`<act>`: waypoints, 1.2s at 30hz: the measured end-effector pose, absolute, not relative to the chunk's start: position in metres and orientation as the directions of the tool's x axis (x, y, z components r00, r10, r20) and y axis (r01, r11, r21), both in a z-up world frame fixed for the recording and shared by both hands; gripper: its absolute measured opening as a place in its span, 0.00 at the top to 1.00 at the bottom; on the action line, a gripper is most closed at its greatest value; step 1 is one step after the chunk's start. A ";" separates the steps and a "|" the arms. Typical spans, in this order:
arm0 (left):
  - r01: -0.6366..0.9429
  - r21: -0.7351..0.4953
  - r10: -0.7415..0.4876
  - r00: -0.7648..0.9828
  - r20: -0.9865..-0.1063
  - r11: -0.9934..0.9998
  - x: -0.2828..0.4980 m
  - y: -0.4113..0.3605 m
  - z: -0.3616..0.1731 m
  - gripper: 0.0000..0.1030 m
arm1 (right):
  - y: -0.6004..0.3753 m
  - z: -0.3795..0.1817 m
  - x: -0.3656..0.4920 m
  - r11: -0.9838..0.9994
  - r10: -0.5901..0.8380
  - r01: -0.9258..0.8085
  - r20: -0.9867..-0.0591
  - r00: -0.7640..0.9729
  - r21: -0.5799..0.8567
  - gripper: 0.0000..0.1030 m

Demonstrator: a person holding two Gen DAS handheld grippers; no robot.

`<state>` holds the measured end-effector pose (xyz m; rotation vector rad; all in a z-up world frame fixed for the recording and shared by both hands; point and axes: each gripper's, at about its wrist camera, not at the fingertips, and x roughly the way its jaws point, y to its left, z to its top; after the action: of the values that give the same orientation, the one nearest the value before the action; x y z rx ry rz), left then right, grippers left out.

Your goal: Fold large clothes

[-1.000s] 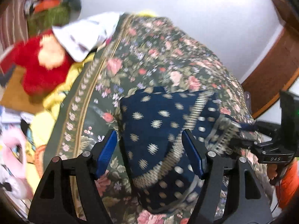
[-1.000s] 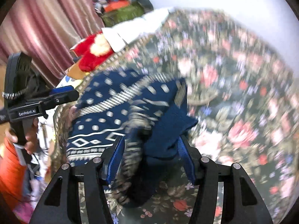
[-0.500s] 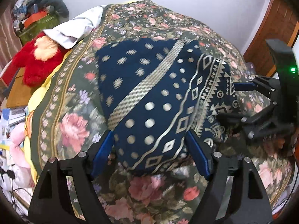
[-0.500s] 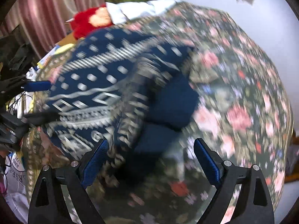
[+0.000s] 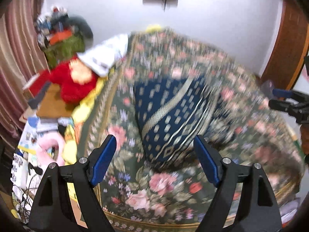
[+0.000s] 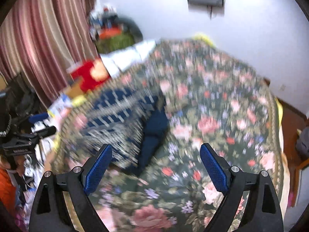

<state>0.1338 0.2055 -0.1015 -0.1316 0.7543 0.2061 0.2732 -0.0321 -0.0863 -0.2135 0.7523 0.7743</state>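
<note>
A folded navy patterned garment [image 5: 170,116] lies on the floral bedspread [image 5: 173,191], at the frame's centre in the left wrist view and left of centre in the right. Both the left gripper [image 5: 154,160] and the right gripper [image 6: 156,166] have just been opening; their jaws stand released, nothing between them. A red plush toy [image 5: 75,83] sits upper left.

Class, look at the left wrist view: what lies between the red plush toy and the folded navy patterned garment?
The green floral bedspread with its patterned border strip lies between the red plush toy and the navy garment; the left wrist view shows it, blurred.
</note>
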 end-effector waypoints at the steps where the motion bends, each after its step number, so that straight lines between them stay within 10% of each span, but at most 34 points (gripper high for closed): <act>1: -0.229 -0.049 0.143 0.746 -0.650 0.972 0.125 0.200 -0.083 0.21 | -0.035 -0.069 0.261 0.701 0.586 -0.707 -0.641 0.496 0.093 0.11; 15: -0.215 -0.100 0.189 0.958 -0.216 0.972 0.013 0.136 0.043 0.20 | -0.075 0.049 0.108 0.681 0.727 -0.730 -0.172 0.664 0.061 0.11; 36: -0.256 -0.103 0.232 0.951 -0.202 0.961 -0.019 0.123 0.031 0.20 | -0.076 0.026 0.078 0.709 0.699 -0.701 -0.216 0.682 0.081 0.11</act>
<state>-0.0189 0.1231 0.0310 -0.1290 0.1899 0.2491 0.0784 -0.0764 0.0259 -0.0087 0.2382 0.7848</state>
